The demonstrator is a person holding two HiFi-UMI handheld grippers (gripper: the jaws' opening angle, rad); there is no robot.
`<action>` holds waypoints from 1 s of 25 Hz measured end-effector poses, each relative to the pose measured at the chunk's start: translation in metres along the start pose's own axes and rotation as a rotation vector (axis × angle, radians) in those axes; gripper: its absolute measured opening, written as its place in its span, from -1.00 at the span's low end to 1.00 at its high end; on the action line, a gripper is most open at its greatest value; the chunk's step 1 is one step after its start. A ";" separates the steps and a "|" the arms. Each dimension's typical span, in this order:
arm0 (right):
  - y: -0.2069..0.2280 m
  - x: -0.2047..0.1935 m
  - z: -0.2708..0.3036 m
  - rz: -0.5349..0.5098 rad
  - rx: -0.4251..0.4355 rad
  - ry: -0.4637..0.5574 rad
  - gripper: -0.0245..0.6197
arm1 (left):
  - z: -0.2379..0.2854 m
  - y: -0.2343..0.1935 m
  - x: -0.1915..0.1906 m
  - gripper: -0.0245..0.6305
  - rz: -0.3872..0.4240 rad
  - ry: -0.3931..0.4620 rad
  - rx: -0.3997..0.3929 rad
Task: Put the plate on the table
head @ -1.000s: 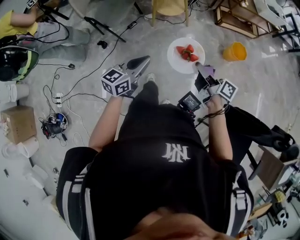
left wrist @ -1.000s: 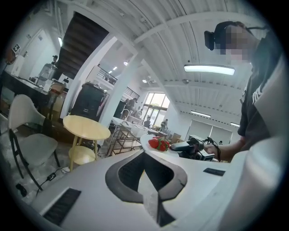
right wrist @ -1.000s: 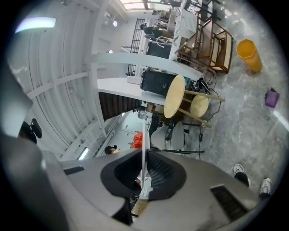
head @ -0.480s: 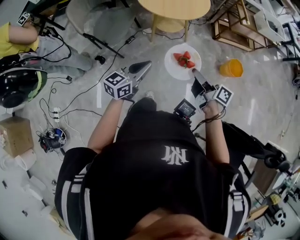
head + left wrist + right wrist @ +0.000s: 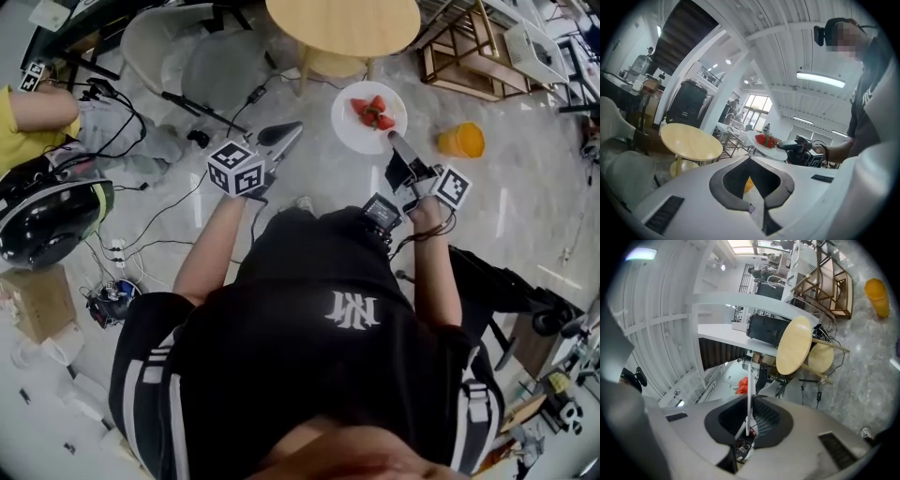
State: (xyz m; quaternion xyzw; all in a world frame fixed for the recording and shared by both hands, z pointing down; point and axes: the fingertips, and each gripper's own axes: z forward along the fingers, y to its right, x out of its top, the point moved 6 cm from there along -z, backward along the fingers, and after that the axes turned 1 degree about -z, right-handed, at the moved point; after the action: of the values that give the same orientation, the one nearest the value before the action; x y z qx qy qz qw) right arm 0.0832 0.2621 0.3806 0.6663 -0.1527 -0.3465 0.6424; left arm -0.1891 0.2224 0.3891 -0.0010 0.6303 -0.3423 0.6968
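A white plate [image 5: 368,120] with red strawberries [image 5: 372,110] hangs level over the floor. My right gripper [image 5: 395,141] is shut on its near rim. In the right gripper view the plate [image 5: 749,397] stands edge-on between the jaws, the strawberries [image 5: 742,385] behind it. The round wooden table [image 5: 343,23] lies just beyond the plate, its top bare. My left gripper [image 5: 291,128] is shut on nothing, left of the plate and apart from it. From the left gripper view I see the table [image 5: 690,142] at left and the plate [image 5: 769,149] at right.
An orange cup [image 5: 460,140] sits on the marble floor right of the plate. A grey chair [image 5: 187,52] stands left of the table, a wooden frame [image 5: 466,49] to its right. Cables [image 5: 178,202] run over the floor at left. A person in yellow [image 5: 28,117] sits at far left.
The whole view has travelled toward the table, which now shows its full top. Both grippers and the plate came along with it. The orange cup has dropped back to the right.
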 end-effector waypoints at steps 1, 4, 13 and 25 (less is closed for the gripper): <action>0.000 0.001 0.002 0.002 -0.003 0.000 -0.83 | 0.002 -0.004 0.002 -0.89 -0.002 0.000 -0.002; 0.002 0.005 0.004 0.008 -0.017 0.002 -0.83 | 0.006 -0.011 0.006 -0.89 -0.013 0.005 -0.008; 0.027 0.040 0.018 0.024 -0.027 -0.007 -0.83 | 0.031 -0.034 0.011 -0.89 -0.029 -0.006 0.021; 0.069 0.141 0.082 0.073 -0.004 -0.087 -0.83 | 0.114 -0.093 0.049 -0.89 -0.062 -0.007 0.104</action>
State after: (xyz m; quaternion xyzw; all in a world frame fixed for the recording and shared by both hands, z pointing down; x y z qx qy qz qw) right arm 0.1463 0.1007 0.4151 0.6433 -0.2038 -0.3519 0.6487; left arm -0.1345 0.0790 0.4097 0.0146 0.6090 -0.3958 0.6872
